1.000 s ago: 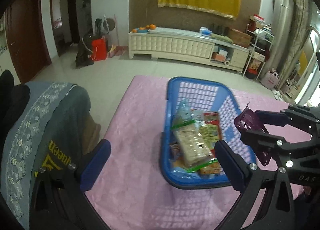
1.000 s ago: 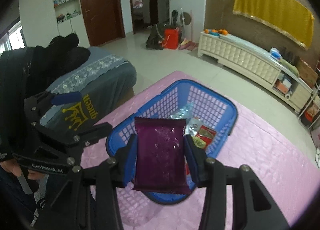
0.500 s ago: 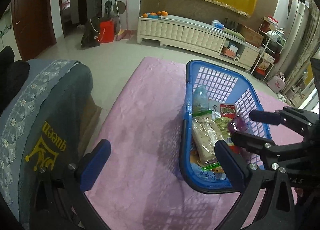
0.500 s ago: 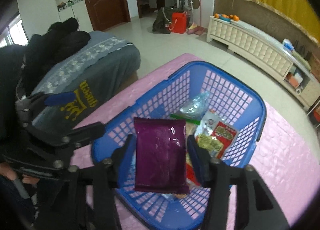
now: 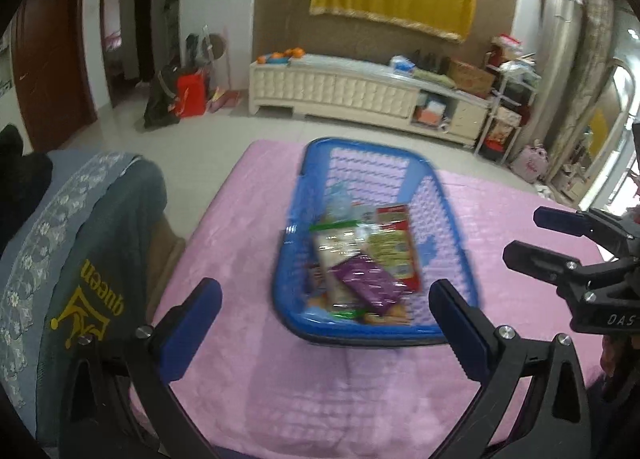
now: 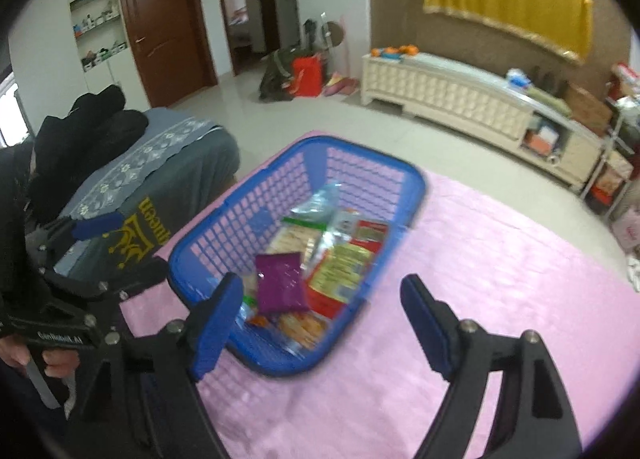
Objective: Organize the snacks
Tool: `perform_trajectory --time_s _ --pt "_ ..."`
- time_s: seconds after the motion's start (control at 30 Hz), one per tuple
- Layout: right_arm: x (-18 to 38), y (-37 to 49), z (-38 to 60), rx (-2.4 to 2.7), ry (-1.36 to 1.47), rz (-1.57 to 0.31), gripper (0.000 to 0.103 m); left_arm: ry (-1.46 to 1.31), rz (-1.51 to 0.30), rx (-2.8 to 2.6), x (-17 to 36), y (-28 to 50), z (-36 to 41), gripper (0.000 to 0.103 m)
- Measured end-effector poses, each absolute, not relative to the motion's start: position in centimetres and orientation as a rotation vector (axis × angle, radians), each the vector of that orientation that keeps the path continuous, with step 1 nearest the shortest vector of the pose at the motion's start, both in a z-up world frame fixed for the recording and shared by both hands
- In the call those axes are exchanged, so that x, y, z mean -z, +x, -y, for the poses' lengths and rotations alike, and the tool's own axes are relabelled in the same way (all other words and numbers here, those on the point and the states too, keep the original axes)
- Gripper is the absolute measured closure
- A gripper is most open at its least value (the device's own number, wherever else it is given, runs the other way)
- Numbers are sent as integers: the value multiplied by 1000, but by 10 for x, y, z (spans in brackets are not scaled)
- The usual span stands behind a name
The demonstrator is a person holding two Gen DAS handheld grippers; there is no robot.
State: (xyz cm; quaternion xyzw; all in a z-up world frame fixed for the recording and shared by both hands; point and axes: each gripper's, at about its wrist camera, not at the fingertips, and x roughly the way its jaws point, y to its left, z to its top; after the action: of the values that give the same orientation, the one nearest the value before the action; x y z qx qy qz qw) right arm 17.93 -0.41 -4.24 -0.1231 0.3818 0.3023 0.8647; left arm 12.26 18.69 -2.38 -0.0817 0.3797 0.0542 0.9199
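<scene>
**Purple packet lies in the blue basket, both grippers apart and empty**

Purple foil is what you see lowest in the snack pile: the purple packet [image 6: 279,286] lies flat on top of the other snacks at the near end of the blue basket [image 6: 416,187], just left of centre in the right wrist view. Your right gripper [image 6: 320,323] frames it from below, its jaws opening, with nothing between them and no pad touching the packet.

Beside the packet lie a red and yellow-green snack bag [image 6: 340,271] to its right and a clear cracker pack [image 6: 294,237] above it, partly under it. The basket stands on the pink cloth [image 6: 500,279].

From the left wrist view your left gripper [image 5: 326,311] stands spread wide over the pink cloth [image 5: 240,227], empty, its blue pads either side of the basket's near rim [image 5: 372,339]. The purple packet [image 5: 370,285] shows there just below centre, tilted across the pile. Your right gripper [image 5: 560,239] enters at the right edge, beside the basket. This view is motion-blurred, so the labels cannot be read.
</scene>
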Motion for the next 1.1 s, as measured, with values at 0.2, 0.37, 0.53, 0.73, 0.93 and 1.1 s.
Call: perform_trajectory --time_s 0.2,0.37,0.53,0.73,0.93,1.1 --pt "21 138 54 -562 -207 -721 18 -156 -698 -54 4 95 -142 0" --pt "9 112 88 -487 -146 -680 14 -150 -627 -22 -13 70 -106 0" --pt "-4 84 117 -404 -72 -615 0 -136 -565 5 -29 45 -82 0" --pt "-15 53 133 -326 -28 -560 0 -95 -534 30 -41 24 -61 0" --pt "-19 26 140 -274 -22 -532 0 -67 -525 51 -46 17 -44 0" --pt "-24 14 143 -253 -18 -513 0 -53 -509 75 -50 6 -35 0"
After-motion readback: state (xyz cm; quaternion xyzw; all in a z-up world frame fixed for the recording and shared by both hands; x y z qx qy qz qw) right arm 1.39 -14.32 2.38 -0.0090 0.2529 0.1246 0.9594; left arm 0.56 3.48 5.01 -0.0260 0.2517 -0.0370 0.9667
